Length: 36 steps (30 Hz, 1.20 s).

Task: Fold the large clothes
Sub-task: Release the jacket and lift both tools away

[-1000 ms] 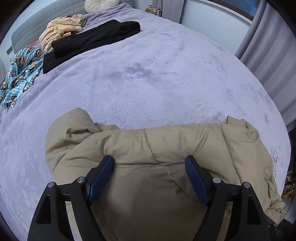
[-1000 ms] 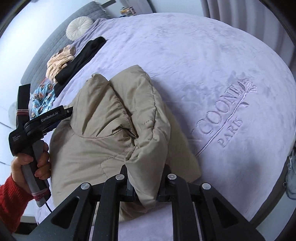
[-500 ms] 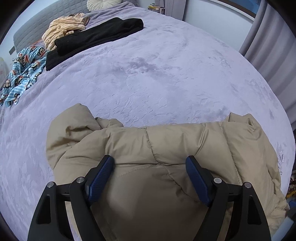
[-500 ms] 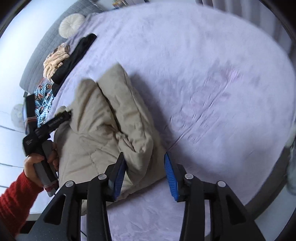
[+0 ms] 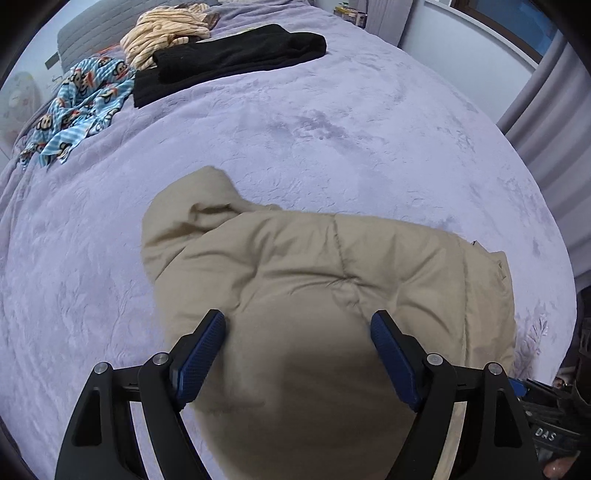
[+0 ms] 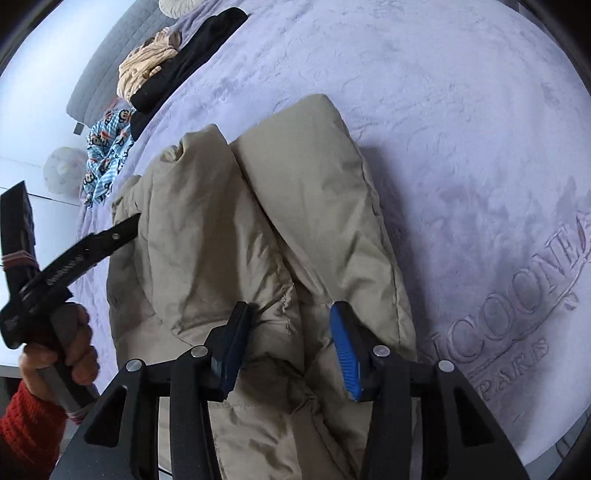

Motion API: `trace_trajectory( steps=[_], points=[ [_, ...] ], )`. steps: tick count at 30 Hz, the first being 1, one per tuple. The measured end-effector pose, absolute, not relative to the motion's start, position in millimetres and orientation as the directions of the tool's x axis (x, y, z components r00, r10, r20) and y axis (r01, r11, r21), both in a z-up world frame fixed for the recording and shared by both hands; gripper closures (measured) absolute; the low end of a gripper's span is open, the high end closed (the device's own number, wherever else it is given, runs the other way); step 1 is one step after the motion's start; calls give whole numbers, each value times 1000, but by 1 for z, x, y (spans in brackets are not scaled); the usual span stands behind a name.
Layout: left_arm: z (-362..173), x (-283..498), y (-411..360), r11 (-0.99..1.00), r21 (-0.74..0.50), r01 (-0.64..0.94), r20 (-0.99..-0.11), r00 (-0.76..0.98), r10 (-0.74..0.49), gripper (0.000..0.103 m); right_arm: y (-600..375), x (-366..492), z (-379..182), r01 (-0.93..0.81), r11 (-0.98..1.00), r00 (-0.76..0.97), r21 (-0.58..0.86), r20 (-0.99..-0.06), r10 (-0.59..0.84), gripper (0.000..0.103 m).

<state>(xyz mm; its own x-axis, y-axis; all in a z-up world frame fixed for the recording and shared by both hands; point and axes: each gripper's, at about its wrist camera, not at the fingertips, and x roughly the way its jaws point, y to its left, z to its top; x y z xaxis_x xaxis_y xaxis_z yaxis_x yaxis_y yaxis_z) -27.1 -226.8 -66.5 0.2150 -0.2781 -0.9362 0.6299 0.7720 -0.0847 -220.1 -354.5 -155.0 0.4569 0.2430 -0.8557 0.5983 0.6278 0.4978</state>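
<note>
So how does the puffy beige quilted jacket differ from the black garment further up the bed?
The puffy beige quilted jacket is bulky, lying under both grippers; the black garment is flatter, lying far off beside a striped cream garment. The jacket looks roughly folded, the black one neatly. Both rest on the lilac bedspread.

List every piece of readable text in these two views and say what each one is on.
"COONE" over "PARIS": embossed in the purple bedspread, right wrist view; the first word runs out of frame at its right end.
"DAS": white letters on a dark object at the lower right edge, left wrist view; likely part of a longer word.
White lettering on the left gripper, right wrist view: too blurred to read.
Tan puffer jacket: no text visible.
</note>
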Motion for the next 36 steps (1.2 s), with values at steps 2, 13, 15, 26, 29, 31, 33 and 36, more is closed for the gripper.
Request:
trace_trajectory(
  steps=[2, 13, 15, 26, 29, 31, 33, 36],
  points=[
    [-61, -34, -208, 793, -93, 602, -942, 204, -265, 21, -349, -222, -157, 590, 646, 450, 484, -862, 235, 56],
    [-49, -80, -112, 913, -132, 387, -964, 165, -209, 0, -344, -213, -149, 575, 688, 414, 442, -883, 221, 54],
    [-48, -84, -100, 918, -144, 370, -963, 160, -216, 0, -341, -213, -146, 577, 694, 410, 430, -888, 210, 53],
    [-49, -94, -55, 919, -97, 382, -961, 206, -187, 0, -313, -227, -105, 592, 711, 417, 378, -899, 131, 36],
    [-50, -97, -46, 916, -113, 385, -959, 200, -202, 0, -300, -236, -95, 585, 721, 432, 372, -895, 112, 36],
    [-50, -98, -42, 913, -117, 391, -958, 197, -207, 0, -292, -241, -92, 591, 718, 433, 367, -896, 102, 35],
    [-50, -100, -40, 908, -109, 404, -961, 191, -201, 0, -286, -246, -90, 602, 707, 435, 372, -895, 101, 35],
    [-51, -102, -39, 905, -109, 411, -963, 180, -198, 0, -278, -250, -86, 605, 705, 434, 369, -896, 96, 35]
  ],
)
